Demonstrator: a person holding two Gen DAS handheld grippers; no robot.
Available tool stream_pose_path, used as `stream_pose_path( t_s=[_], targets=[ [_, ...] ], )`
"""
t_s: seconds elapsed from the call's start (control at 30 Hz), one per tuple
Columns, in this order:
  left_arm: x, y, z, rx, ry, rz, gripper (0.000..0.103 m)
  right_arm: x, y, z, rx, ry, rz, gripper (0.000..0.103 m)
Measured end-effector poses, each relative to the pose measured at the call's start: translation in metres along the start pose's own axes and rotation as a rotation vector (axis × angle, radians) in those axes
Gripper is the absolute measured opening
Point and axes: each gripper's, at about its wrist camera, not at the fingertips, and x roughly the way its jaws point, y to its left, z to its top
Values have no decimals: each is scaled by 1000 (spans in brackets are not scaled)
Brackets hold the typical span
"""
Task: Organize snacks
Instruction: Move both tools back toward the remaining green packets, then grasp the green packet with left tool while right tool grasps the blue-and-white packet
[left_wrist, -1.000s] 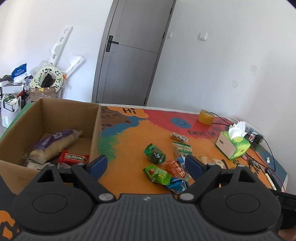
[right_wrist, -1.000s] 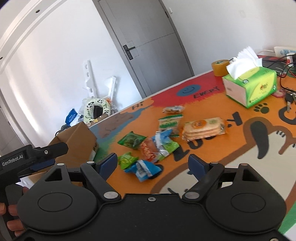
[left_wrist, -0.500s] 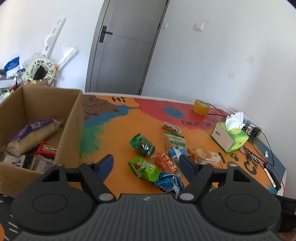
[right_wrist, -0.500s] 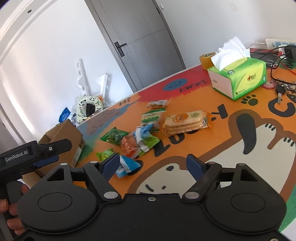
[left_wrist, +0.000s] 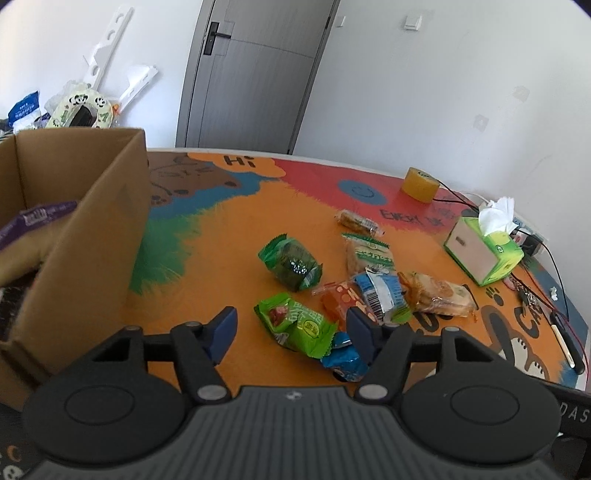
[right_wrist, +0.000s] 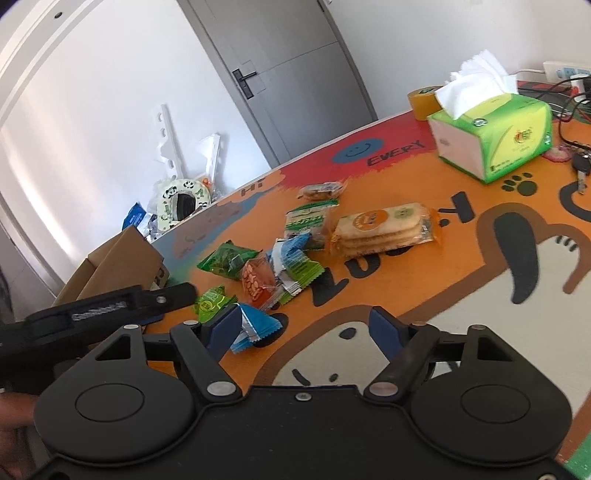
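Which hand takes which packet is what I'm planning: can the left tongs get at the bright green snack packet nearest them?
Probably yes: the left tongs are open, and the bright green snack packet lies uncovered just ahead between their fingers.

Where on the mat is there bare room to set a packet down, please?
Free: the orange stretch between the cardboard box and the dark green packet, and the pale patch in front of the right gripper, below the cracker pack. Crowded: the snack pile and the cables behind the tissue box.
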Motion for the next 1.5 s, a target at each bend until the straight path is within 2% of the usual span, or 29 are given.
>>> stream_pose_path(
  t_s=[0.13, 0.53, 0.7, 0.77, 0.83, 1.33, 1.43, 1.5],
  targets=[
    [8, 1, -1, -3, 14, 10, 64, 12, 8, 3, -19, 19, 24, 65],
    [8, 17, 4, -42, 19, 26, 59, 46, 34, 7, -72, 74, 81, 58],
    [14, 18, 6, -45, 29, 25, 59, 57, 33, 4, -67, 101, 98, 45],
    [16, 17, 6, -43, 33, 23, 60, 55, 31, 4, -68, 99, 110, 33],
    [20, 13, 5, -36, 36, 25, 61, 51, 29, 5, -61, 95, 119, 25],
    [42, -16, -4, 52, 15, 53, 62, 8, -15, 7, 2, 38, 4, 24],
    [41, -19, -7, 80, 8, 46, 57, 4, -17, 6, -3, 36, -6, 26],
    [41, -20, -8, 87, 4, 43, 46, 4, -17, 6, -8, 30, -8, 29]
  ],
)
